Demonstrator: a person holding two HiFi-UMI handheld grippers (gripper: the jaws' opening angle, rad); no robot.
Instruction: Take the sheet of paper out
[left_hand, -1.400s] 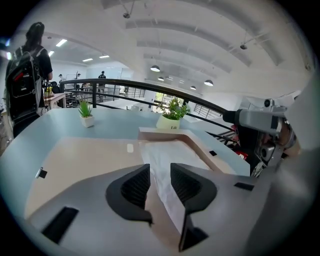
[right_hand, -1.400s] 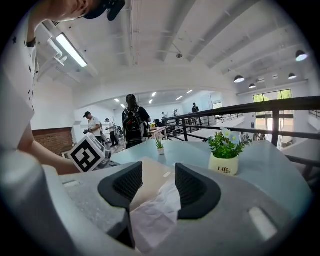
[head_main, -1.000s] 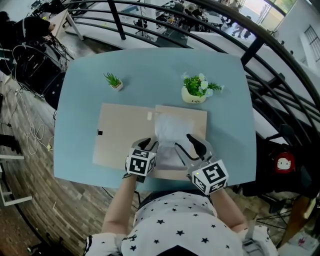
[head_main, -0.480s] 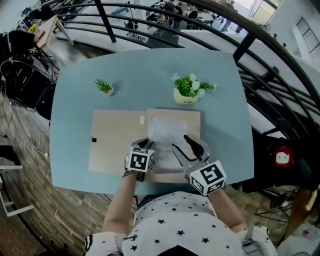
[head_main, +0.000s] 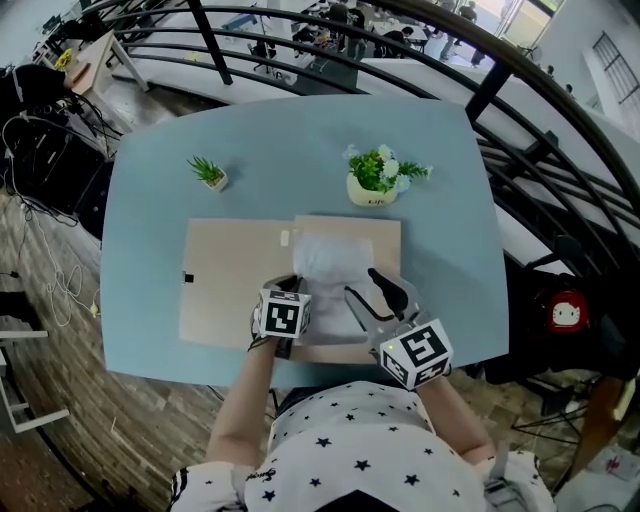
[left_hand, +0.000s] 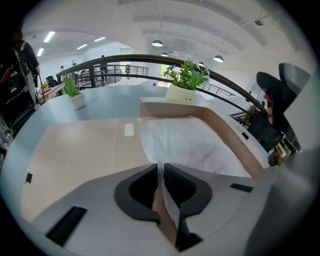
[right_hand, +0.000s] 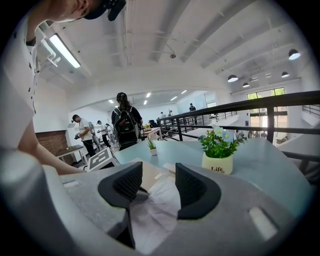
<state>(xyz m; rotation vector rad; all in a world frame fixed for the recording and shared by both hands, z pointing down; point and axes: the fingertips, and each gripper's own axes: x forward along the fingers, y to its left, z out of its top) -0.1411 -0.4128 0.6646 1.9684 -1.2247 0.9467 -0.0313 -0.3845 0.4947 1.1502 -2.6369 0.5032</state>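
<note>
A crumpled white sheet of paper (head_main: 335, 272) lies in the open tan paper folder (head_main: 230, 280) on the blue table. My left gripper (head_main: 291, 287) points steeply down at the sheet's near left edge. Its jaws are closing, and in the left gripper view the sheet (left_hand: 192, 142) runs up between the nearly touching pads of the left gripper (left_hand: 161, 169), pinched together with a tan strip. My right gripper (head_main: 363, 287) hovers open over the sheet's near right part. In the right gripper view the sheet (right_hand: 157, 207) lies below the spread jaws of the right gripper (right_hand: 159, 181).
A cream pot of flowers (head_main: 375, 182) stands behind the folder, and a small green plant (head_main: 208, 172) at the back left. The table's near edge (head_main: 200, 372) is just below the grippers. A curved black railing (head_main: 500, 95) runs behind the table.
My left gripper's jaws, wide apart a second ago, have closed onto the sheet's near edge after sinking a little. The right gripper has kept still.
</note>
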